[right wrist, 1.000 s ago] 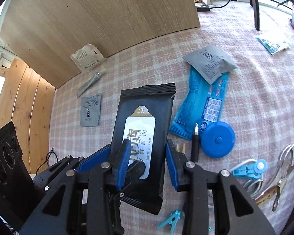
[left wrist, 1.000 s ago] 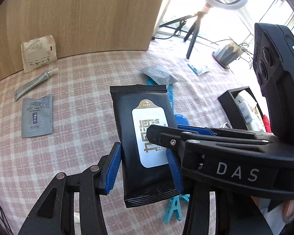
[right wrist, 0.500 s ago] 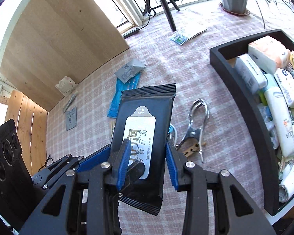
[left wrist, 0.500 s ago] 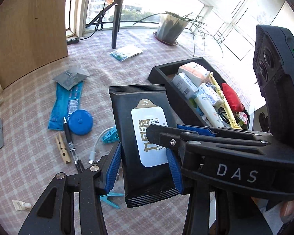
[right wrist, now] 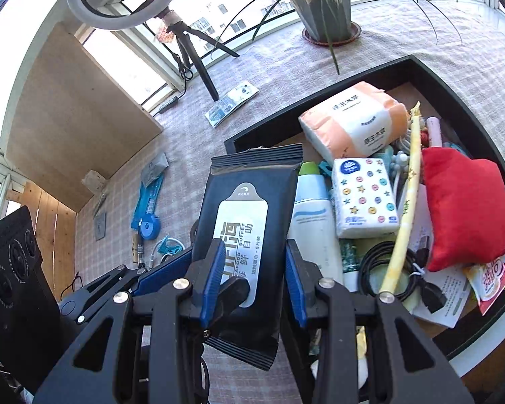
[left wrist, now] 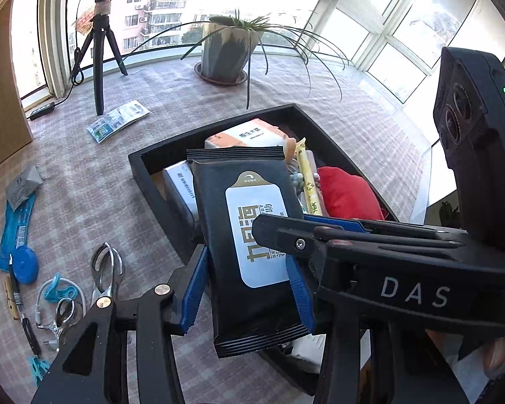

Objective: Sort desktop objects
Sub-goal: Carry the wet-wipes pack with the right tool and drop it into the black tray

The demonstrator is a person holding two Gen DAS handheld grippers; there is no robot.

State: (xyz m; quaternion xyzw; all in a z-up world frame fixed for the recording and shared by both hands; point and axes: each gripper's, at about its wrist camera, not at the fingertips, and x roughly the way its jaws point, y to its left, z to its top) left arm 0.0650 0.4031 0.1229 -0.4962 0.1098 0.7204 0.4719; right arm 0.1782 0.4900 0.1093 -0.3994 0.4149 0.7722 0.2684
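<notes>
I hold the black wipes pack point(left wrist: 249, 235) clamped in both my left tongs point(left wrist: 245, 282) and right tongs point(right wrist: 249, 269), above the black tray point(right wrist: 431, 67) on the checked tablecloth point(left wrist: 84, 181); potted plant point(right wrist: 323, 3) beyond, by sunny windows.

Bright window daylight, fisheye-warped edges

My right gripper point(right wrist: 250, 277) clamps the black wet-wipe pack point(right wrist: 244, 232) between its blue pads, the pack's far end reaching over the near corner of the black tray point(right wrist: 461, 82). My left gripper point(right wrist: 158, 272) comes in from the left beside it. In the tray lie an orange tissue pack point(right wrist: 351, 123), a star-printed tissue pack point(right wrist: 363, 197), a white bottle with a green cap point(right wrist: 311, 222), a red cushion point(right wrist: 464, 205) and a coiled black cable point(right wrist: 377, 269).
</notes>
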